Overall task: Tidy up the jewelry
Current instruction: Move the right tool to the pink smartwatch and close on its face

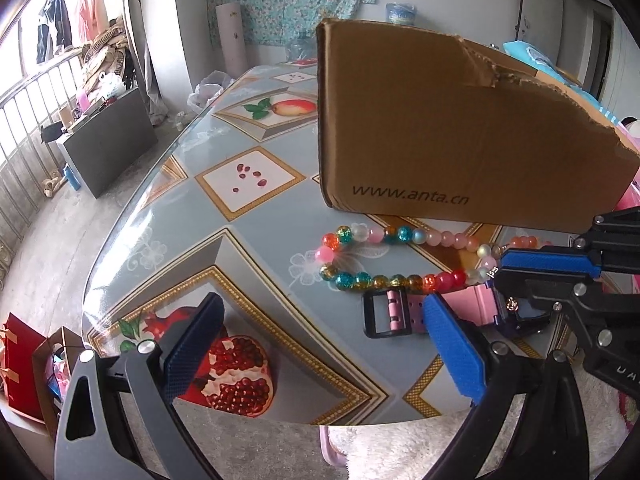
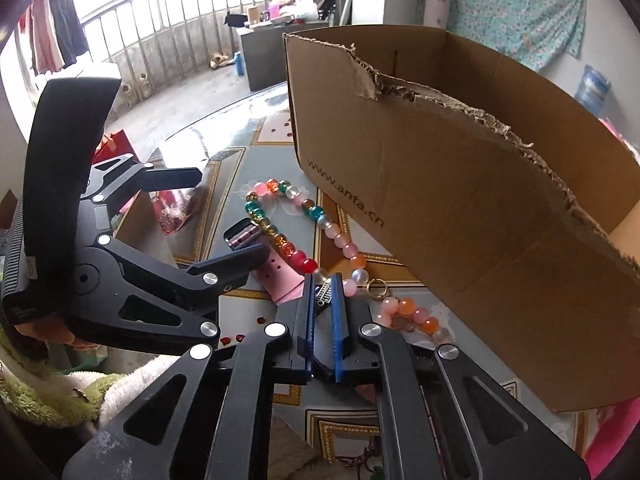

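A necklace of coloured glass beads [image 1: 400,236] [image 2: 280,236] lies in a loop on the patterned table [image 1: 260,240], in front of a torn cardboard box [image 1: 460,128] [image 2: 460,200]. A pink watch [image 1: 472,306] [image 2: 280,280] with a black buckle lies beside the loop. My right gripper [image 2: 324,284] [image 1: 498,270] is shut on a small metal charm at the necklace's end, next to a gold ring [image 2: 374,288]. My left gripper [image 1: 322,308] [image 2: 230,212] stands open just above the table, one finger over the watch strap, nothing between its pads.
The box is open at the top, its near wall torn low. The table's curved edge runs on the left, with a red bag [image 1: 20,368] on the floor below. A fluffy white cushion [image 1: 400,448] lies under the near edge. A grey cabinet [image 1: 108,148] stands further off.
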